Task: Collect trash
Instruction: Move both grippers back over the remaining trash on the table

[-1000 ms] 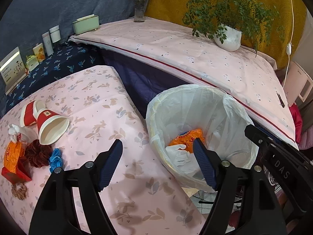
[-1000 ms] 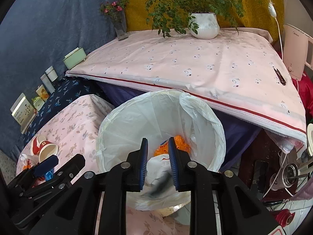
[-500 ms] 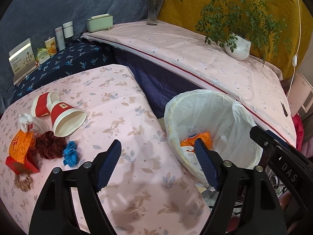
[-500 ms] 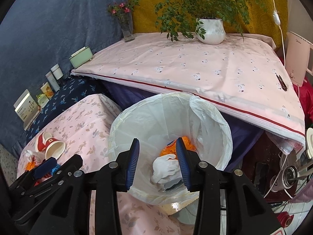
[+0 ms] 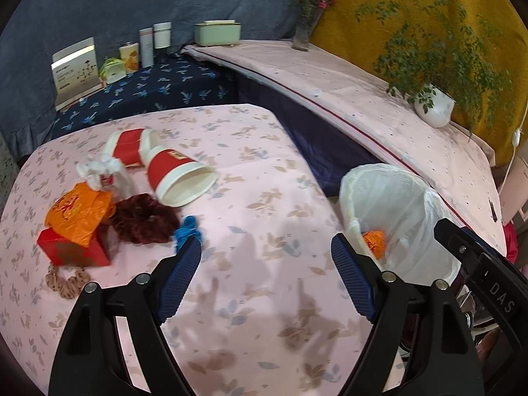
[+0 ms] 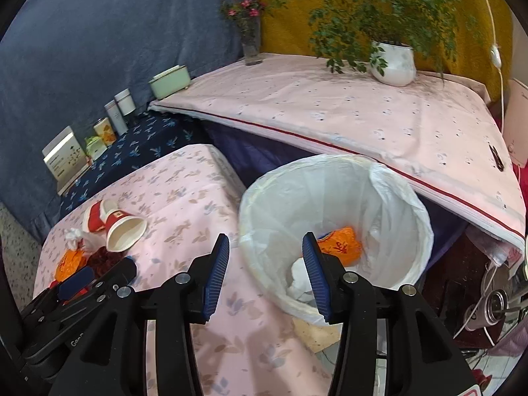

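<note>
A white-lined trash bin (image 6: 333, 227) stands beside the pink floral table (image 5: 264, 231); it holds an orange wrapper (image 6: 340, 246) and white crumpled paper (image 6: 298, 280). My right gripper (image 6: 265, 274) is open and empty above the bin's near rim. My left gripper (image 5: 265, 275) is open and empty over the table. On the table's left lie two red-and-white paper cups (image 5: 178, 173), a white tissue (image 5: 97, 170), an orange wrapper (image 5: 77, 211) on a red box (image 5: 71, 250), a dark red scrunchie (image 5: 143, 219), a blue scrap (image 5: 186, 227) and a beige scrunchie (image 5: 66, 280).
A long pink-covered table (image 6: 363, 109) behind holds a potted plant (image 6: 392, 62), a flower vase (image 6: 250, 39) and a green box (image 6: 170, 81). A dark blue shelf (image 5: 148, 89) carries tins and a card. Clutter lies on the floor at right (image 6: 495, 300).
My right gripper opened and let the white paper drop into the bin. My left gripper swung left, from the bin toward the trash on the table.
</note>
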Demonstrator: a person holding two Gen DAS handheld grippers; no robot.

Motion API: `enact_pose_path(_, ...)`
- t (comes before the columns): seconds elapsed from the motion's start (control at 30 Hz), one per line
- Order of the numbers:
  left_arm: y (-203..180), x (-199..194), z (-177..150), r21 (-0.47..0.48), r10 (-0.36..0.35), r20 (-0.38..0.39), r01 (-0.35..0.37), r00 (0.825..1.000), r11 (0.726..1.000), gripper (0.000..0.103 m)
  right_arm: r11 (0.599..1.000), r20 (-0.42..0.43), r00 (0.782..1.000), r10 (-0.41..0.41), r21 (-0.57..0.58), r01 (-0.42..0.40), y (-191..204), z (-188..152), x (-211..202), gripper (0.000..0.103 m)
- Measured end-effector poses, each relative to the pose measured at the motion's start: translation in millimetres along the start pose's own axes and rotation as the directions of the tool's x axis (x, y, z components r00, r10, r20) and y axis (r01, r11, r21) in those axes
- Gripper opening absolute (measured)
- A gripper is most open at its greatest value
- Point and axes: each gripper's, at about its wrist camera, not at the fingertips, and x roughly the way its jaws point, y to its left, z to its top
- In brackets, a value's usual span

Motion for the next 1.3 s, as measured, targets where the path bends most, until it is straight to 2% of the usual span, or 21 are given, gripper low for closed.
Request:
enact_pose_path(0.53, 90.8, -12.2, -19.0, -0.151, 0.105, -0.012, -0.106, 0.994, 0.983, 0.077, 0.989, -0.046, 0.996, 0.08, -0.125, -0.085, 78.9, -17.1, 1.4, 0.049)
enact_pose_path(1.0, 174.4, -14.5, -45.7, -0.285, 0.209, -0.073, -0.221, 0.975, 0.933, 0.077, 0.969, -0.11, 0.986, 0.125, -0.201, -0.145, 131.9, -39.5, 16.0, 0.049)
enact_pose_path(1.3, 211.0, -9.5, -53.4, -0.329, 0.237, -0.111, -0.26, 0.965, 0.908, 0.077, 0.951, -0.146, 0.977, 0.158, -0.246, -0.19, 165.6, -47.0, 25.1, 0.049)
